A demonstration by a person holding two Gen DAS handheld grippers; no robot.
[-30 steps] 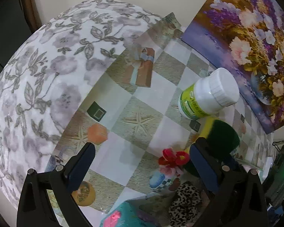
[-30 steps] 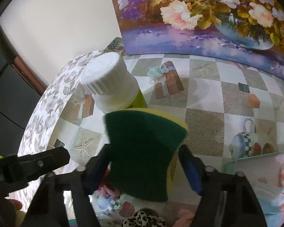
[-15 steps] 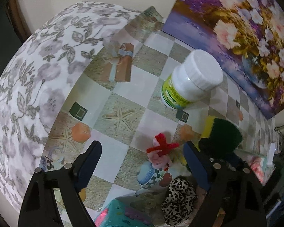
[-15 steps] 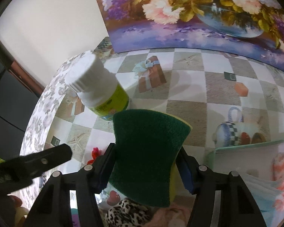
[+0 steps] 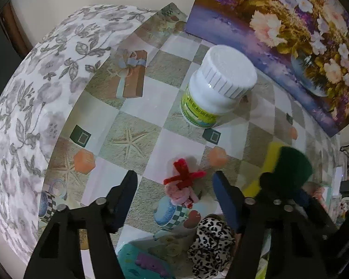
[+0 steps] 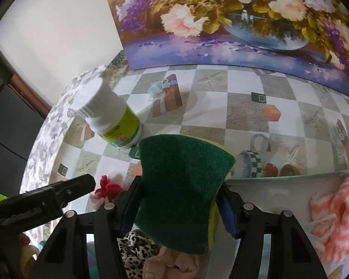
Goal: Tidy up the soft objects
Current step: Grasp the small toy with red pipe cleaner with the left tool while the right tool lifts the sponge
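Observation:
My right gripper [image 6: 179,200] is shut on a green and yellow sponge [image 6: 181,186] and holds it above the table; the sponge also shows in the left wrist view [image 5: 288,165]. My left gripper [image 5: 174,186] is open, its jaws on either side of a small red and pink yarn toy [image 5: 183,183] lying on the tablecloth; the toy also shows in the right wrist view [image 6: 105,189]. A leopard-print scrunchie [image 5: 211,241] lies near the front. A pink and white knitted piece [image 6: 335,214] lies in a pale tray [image 6: 267,179] at the right.
A white bottle with a green label [image 5: 216,86] stands on the checked tablecloth [image 5: 137,107]. A flower painting [image 6: 232,18] leans on the wall behind. A teal object [image 5: 139,262] lies at the front edge. The table's rounded edge [image 5: 35,93] drops off at the left.
My left gripper has moved forward and down over the yarn toy. My right gripper has carried the sponge to the right, away from the bottle and toward the tray.

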